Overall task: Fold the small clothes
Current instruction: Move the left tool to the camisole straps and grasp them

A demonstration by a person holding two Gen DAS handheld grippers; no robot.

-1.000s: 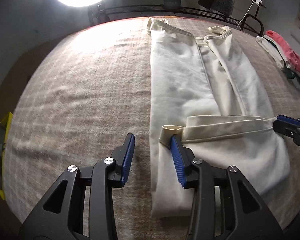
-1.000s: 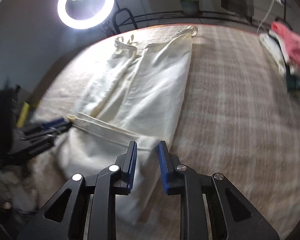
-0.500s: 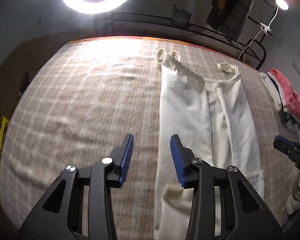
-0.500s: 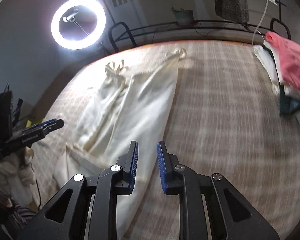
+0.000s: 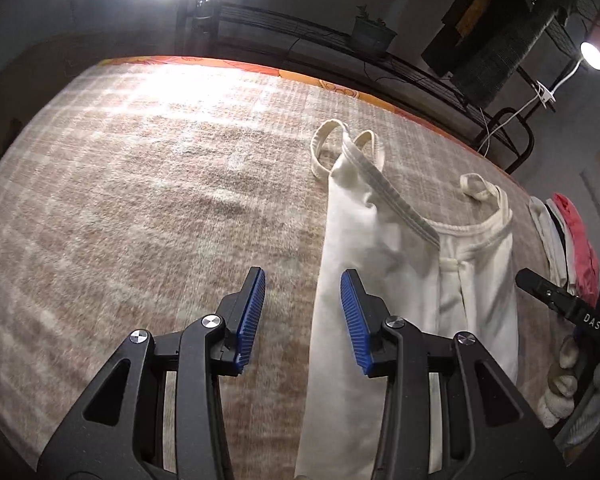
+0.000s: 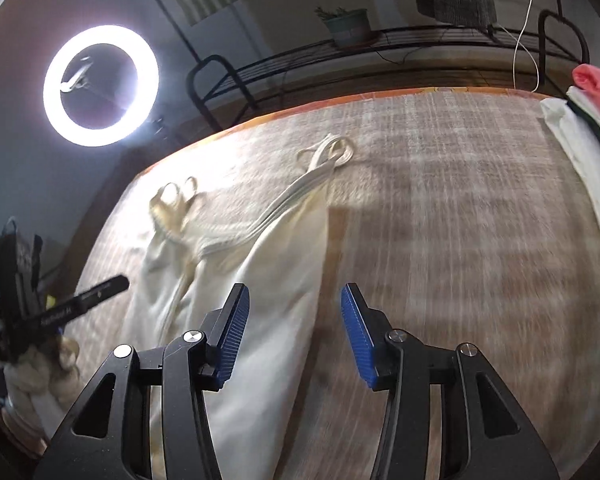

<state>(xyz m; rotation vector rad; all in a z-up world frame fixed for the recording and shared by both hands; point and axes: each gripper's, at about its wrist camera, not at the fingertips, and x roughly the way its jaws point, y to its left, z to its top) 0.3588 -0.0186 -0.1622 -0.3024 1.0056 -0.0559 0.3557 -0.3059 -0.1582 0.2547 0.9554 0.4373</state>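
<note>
A second ago your left gripper (image 5: pixel 302 318) had one blue pad tucked at the folded-up hem of the cream garment (image 5: pixel 384 280) and your right gripper (image 6: pixel 290 330) was nearly closed over the same cloth; now both have let go and travelled up its length toward the strap end. The left one stands half open with nothing between its pads, its right pad over the garment's left edge, the woven bedcover (image 5: pixel 140 220) showing in the gap. The right one's jaws are opening as you read this, spread over the garment's right edge with nothing pinched. I'd judge that the bottom fold is done and out of frame behind you, and the strap end is next to come down. In the left view the garment runs from 6 o'clock up to about 1 o'clock, ending in two looped straps (image 5: pixel 342 140) at 12 and a third loop (image 5: pixel 476 186) toward 2. It is soft, limp cotton with ribbed binding along the neckline, already doubled lengthwise into a long narrow strip, so it should crease easily but slide on itself. The bedcover is coarse, checked and grippy. A stack of pink and white folded clothes (image 6: pixel 592 120) sits at 2 o'clock in the right view, well apart from the garment.
</note>
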